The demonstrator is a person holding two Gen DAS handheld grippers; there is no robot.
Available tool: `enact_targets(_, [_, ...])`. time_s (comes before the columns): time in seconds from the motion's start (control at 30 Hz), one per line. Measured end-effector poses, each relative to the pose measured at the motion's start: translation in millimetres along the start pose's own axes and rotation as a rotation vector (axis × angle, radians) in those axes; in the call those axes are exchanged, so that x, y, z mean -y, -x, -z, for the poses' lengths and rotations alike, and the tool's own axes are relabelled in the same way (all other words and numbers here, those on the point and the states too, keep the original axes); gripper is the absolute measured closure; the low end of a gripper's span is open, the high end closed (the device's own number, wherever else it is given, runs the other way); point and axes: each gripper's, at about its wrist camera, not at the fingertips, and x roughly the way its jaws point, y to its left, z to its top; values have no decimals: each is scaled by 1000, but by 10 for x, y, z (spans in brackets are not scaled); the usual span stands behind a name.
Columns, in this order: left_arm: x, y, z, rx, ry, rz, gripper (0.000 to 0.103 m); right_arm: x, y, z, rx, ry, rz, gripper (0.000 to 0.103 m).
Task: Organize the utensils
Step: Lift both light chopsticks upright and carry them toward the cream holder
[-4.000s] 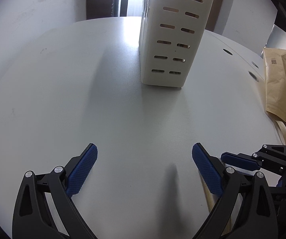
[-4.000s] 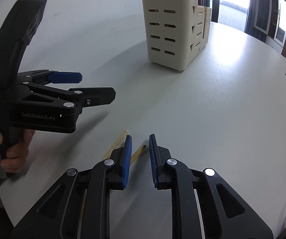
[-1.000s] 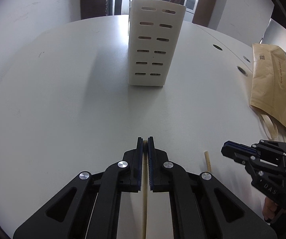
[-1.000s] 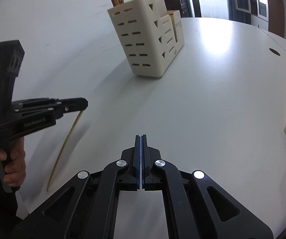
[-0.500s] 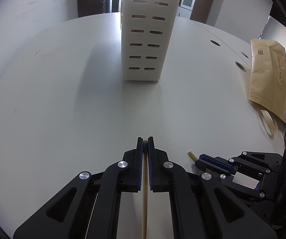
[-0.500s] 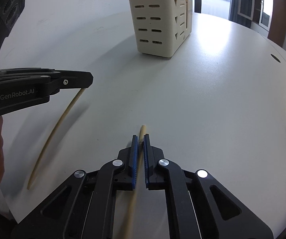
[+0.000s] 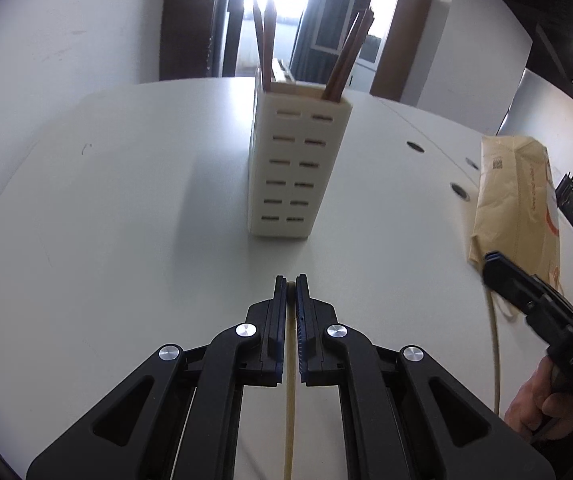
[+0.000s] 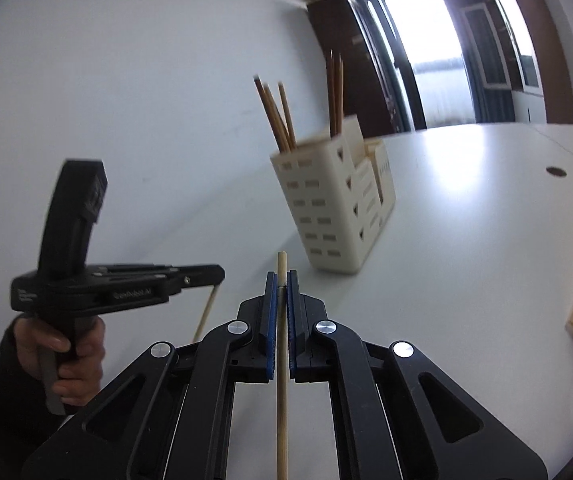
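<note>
Both grippers clamped, one chopstick each. Left gripper [image 7: 291,280] pinches a pale chopstick [image 7: 288,420] lengthwise between its blue pads [image 7: 302,332], tip flush with the fingertips. Right gripper [image 8: 281,276] grips its chopstick [image 8: 282,408] the same way, tip poking out past the pads. Both sticks are off the white table [image 7: 106,220]. Cream slotted utensil holder [image 7: 298,168] stands upright ahead of both, dark chopsticks [image 8: 276,116] in its compartments. Brown paper bag [image 7: 514,200] lies at the table's right side.
</note>
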Motion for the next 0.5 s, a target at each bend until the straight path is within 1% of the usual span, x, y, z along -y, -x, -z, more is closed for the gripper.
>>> enact_targets(0.03, [4,79,-36,27,0,8,99,1,111,-55,69,0,-52,98])
enact_targets(0.07, [12,146,-63,51,1,15,99,-6,201,-101,108,0,-53,98])
enact_targets(0.13, [23,237,-96,83,5,22,99,15,211,-133,116,9,-21,98])
enact_targets(0.17, [24,252,-108,87,10,25,99,38,208,-129,115,-8,-21,98])
enact_targets(0.23, [42,272,-113,87,10,28,99,74,229,-123,129,-37,-48,98])
enact_targets(0.3, [58,293,-119,88,6,25,99,60,288,-150,175,-42,-92,98])
enact_targets(0.37, [64,315,-143,90,4,26,99,34,309,-194,224,-31,-110,98])
enact_targets(0.4, [65,332,-158,94,4,27,99,18,293,-220,239,-23,-109,98])
enact_targets(0.5, [84,377,-188,109,2,29,99,11,231,-240,263,-6,-60,98])
